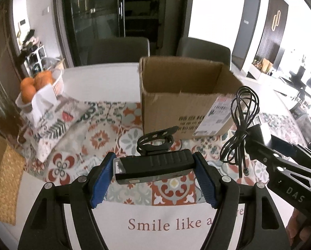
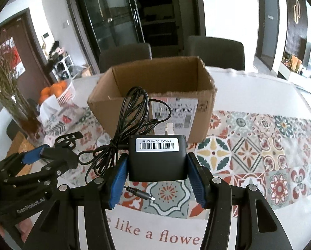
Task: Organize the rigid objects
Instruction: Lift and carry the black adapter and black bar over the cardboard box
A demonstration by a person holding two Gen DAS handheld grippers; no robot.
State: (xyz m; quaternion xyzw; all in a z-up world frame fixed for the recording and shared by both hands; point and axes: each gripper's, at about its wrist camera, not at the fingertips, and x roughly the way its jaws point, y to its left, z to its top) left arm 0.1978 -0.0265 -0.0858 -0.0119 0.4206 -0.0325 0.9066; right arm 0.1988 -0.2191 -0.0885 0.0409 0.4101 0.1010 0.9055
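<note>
Taking the open cardboard box (image 1: 182, 95) as the landmark: well to its left stands a white basket of oranges (image 1: 35, 85), and between basket and box lies a folded patterned cloth (image 1: 55, 129) on the tiled table runner (image 1: 101, 137). Just short of the box's near wall, the left gripper (image 1: 154, 168) is clamped on a black bike light (image 1: 153, 164), the light's long axis crosswise between the blue pads, its rubber strap mount (image 1: 155, 139) pointing at the box. Right of it, at a similar distance from the box, the right gripper (image 2: 155, 164) pinches a black power adapter (image 2: 157, 158) by its sides; the bundled cable (image 2: 132, 112) rises toward the box, and its barrel plug (image 2: 138, 193) dangles below. Both loads appear clear of the table, though the fisheye makes height hard to judge. The box mouth lies ahead of both, so each hand needs only to carry forward over the near rim.
</note>
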